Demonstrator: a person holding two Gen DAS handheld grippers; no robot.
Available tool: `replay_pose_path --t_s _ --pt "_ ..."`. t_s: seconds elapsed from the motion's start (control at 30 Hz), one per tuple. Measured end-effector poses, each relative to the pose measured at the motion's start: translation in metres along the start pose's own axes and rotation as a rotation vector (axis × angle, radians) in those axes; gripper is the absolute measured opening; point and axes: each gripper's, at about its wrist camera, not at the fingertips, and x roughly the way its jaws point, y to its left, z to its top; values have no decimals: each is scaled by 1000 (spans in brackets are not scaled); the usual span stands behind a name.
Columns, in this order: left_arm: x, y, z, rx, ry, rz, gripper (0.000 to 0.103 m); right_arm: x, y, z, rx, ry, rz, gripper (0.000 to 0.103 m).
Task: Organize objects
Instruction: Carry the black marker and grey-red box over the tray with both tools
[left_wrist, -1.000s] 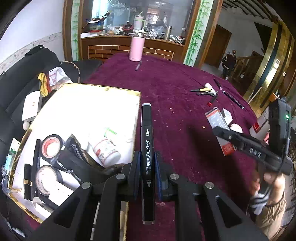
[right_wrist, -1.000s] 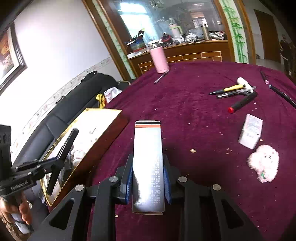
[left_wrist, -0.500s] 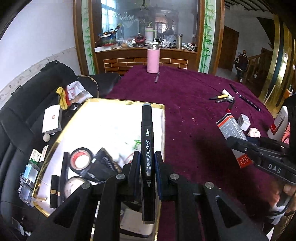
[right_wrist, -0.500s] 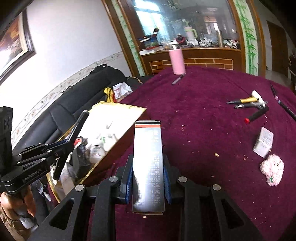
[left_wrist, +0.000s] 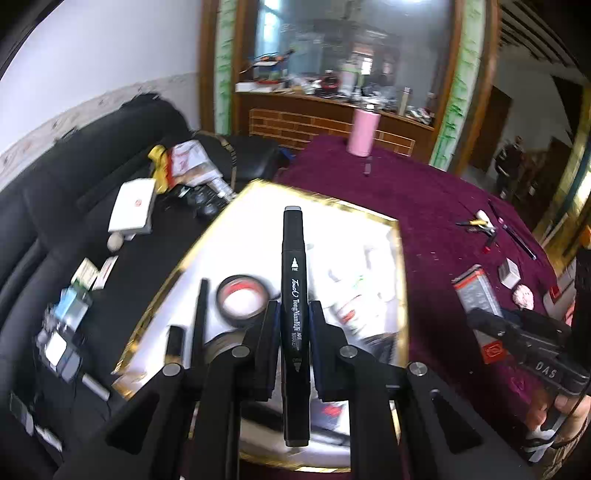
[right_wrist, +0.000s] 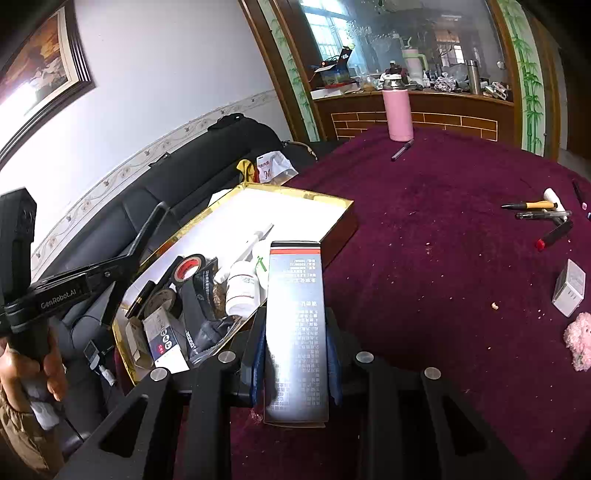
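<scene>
A wide gold-rimmed white-lined box (right_wrist: 334, 202) lies just beyond both tongs; its contents are blurred in the left view. The right tongs (right_wrist: 295, 354) are clamped on a tall dark printed carton with a red band (right_wrist: 295, 314), its lower end cut off behind the frame. The left tongs (left_wrist: 293, 343) pinch a slim black marker pen (left_wrist: 293, 280) upright over the box.

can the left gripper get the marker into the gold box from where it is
Probably yes. The left gripper is shut on the black marker and hangs over the open gold-rimmed box, whose far white floor is bare; tape rolls crowd the near end.
</scene>
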Motion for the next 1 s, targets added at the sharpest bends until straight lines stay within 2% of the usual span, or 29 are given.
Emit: replay_pose_path --t_s 0.23,0.43,0.8,1.0 --pt "-10 38 -11 -63 6 58 15 4 1 -1 0 10 7 29" --pt "-10 49 -5 -76 15 56 15 7 4 -1 -6 15 12 29" --pt "7 41 9 13 86 -5 15 8 10 3 -27 21 -21 29" --pt "7 33 19 51 98 -42 15 12 9 15 -48 35 -46 29"
